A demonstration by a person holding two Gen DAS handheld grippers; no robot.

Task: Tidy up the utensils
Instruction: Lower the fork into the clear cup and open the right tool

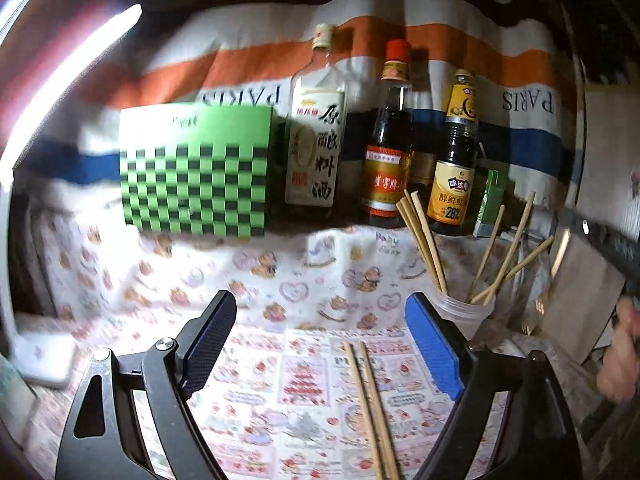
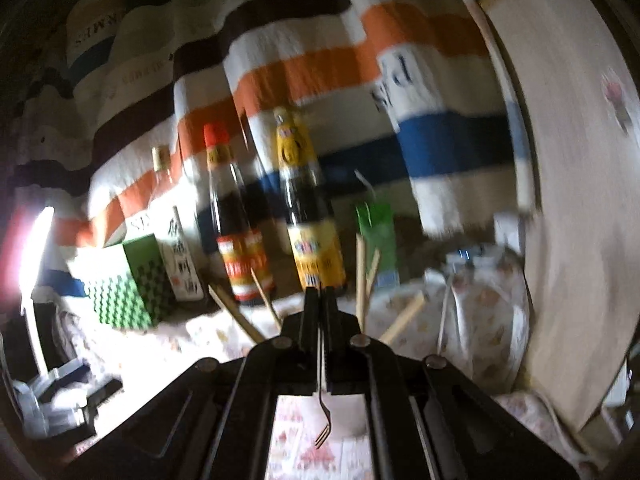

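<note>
My left gripper (image 1: 320, 312) is open and empty, low over the patterned tablecloth. Two wooden chopsticks (image 1: 372, 408) lie on the cloth between its fingers, nearer the right finger. A clear plastic cup (image 1: 468, 312) just right of that finger holds several chopsticks (image 1: 424, 236) standing up. My right gripper (image 2: 319, 300) is shut on a small metal fork (image 2: 321, 420), whose tines hang down toward the camera. It is above the cup's chopsticks (image 2: 362, 276), which stick up around the fingers. The cup itself is hidden in the right wrist view.
A green checkered box (image 1: 196, 168) and three sauce bottles (image 1: 388, 136) stand along a striped towel at the back. A small green carton (image 1: 490, 204) is behind the cup. A wooden board (image 2: 576, 184) stands at the right. A lamp glows at the left (image 1: 68, 80).
</note>
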